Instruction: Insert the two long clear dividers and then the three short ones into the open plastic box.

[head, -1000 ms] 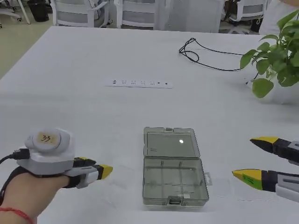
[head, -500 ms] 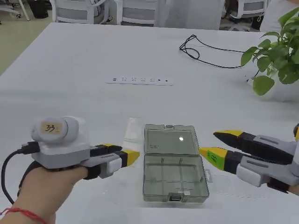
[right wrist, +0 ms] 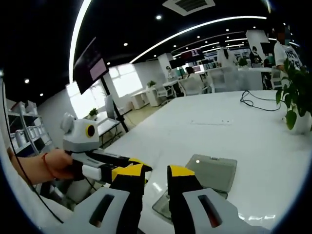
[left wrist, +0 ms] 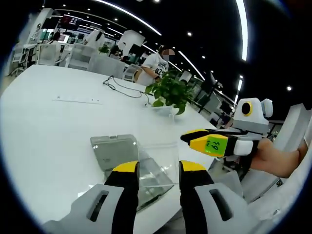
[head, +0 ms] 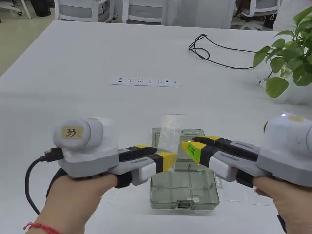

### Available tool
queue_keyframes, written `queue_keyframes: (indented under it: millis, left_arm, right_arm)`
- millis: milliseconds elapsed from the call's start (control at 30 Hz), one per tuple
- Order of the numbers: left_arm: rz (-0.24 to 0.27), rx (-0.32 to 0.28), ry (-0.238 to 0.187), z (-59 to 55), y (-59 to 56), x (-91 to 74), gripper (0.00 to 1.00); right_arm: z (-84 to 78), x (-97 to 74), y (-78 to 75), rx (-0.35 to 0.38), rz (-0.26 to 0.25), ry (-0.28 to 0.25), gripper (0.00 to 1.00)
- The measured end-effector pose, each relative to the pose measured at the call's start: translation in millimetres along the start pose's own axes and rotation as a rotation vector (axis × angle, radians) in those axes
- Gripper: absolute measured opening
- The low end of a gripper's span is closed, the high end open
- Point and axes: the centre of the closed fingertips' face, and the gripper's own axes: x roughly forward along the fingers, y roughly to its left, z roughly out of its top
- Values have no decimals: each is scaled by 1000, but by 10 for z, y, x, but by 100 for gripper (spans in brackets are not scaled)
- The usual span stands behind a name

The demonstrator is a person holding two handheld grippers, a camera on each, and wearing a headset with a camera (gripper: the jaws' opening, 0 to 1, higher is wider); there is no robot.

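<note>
I am seeing the white worktop [head: 73, 73] carrying the open plastic box [head: 183, 192]; beyond the box, a power strip [head: 145, 81], black cable [head: 214, 51] and potted plant [head: 287, 63] are sitting.

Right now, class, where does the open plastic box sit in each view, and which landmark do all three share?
Head view: open plastic box low centre, below the clear divider.
Left gripper view: open plastic box lower centre-left.
Right gripper view: open plastic box lower right of centre.
Shared landmark: potted plant, right edge in head view; upper centre in left gripper view; right edge in right gripper view.
</note>
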Motion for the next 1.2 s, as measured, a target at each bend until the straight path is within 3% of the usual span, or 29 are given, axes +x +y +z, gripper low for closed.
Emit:
queue_keyframes:
  millis: [733,867,1000,1200]
  left_arm:
    - [-26,38,11,-10,-99,66,30]
    - [-21,73,19,-41,-92,83,26]
    - [-41,59,16,-42,-121,81,29]
    - [-57,124,21,-56,-100,44,33]
  right_arm:
    - [-58,67,3,160,-22,15,7]
    - [-39,61,-7,171,-27,9,7]
    - [-49,56,-5,178,-25,16,7]
    - [-20,31,-33,200,-28,15,7]
